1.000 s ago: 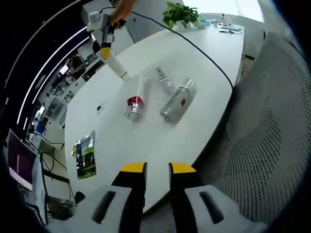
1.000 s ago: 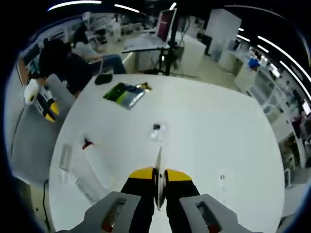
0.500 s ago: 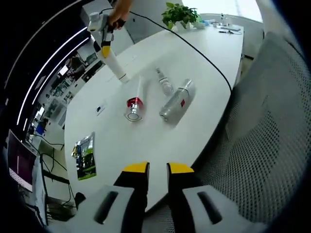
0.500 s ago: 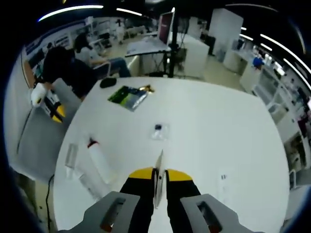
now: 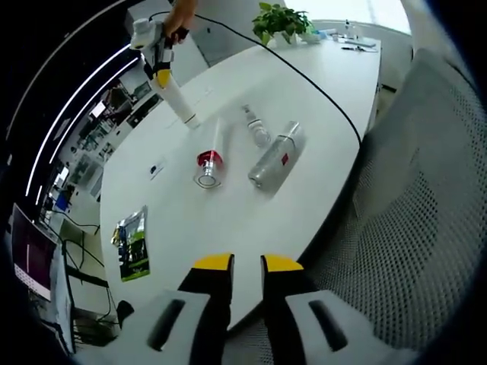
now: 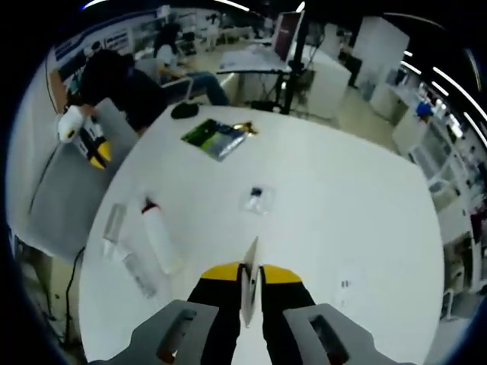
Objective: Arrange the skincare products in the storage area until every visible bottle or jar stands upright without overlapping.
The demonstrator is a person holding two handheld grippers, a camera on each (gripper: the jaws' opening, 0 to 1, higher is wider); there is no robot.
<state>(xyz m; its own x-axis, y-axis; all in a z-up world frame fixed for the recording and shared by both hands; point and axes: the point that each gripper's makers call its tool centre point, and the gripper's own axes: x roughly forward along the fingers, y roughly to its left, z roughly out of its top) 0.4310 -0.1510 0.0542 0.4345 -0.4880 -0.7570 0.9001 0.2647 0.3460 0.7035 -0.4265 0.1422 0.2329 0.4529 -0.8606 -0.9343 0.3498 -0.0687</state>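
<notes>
In the left gripper view three products lie on their sides on the white table [image 5: 228, 220]: a bottle with a red band [image 5: 210, 156], a small clear spray bottle [image 5: 257, 128] and a silvery bottle with a red label [image 5: 276, 156]. Beyond them my right gripper [image 5: 162, 74] is shut on the flat end of a white tube [image 5: 178, 100], which is tilted with its cap down at the tabletop. My left gripper [image 5: 247, 265] hangs off the table's near edge, slightly open and holding nothing. In the right gripper view the tube [image 6: 249, 281] shows edge-on between the shut jaws. The lying bottles [image 6: 160, 242] are at the left.
A green packet [image 5: 133, 243] and a small sachet [image 6: 256, 199] lie on the table. A potted plant [image 5: 283, 19] stands at the far end. A mesh chair [image 5: 411, 213] is beside the table edge. A cable [image 5: 304, 72] runs over the tabletop. A person [image 6: 122, 76] sits at a desk behind.
My right gripper has shifted a little up and back, the tube still in it. The three lying bottles and my left gripper have stayed put.
</notes>
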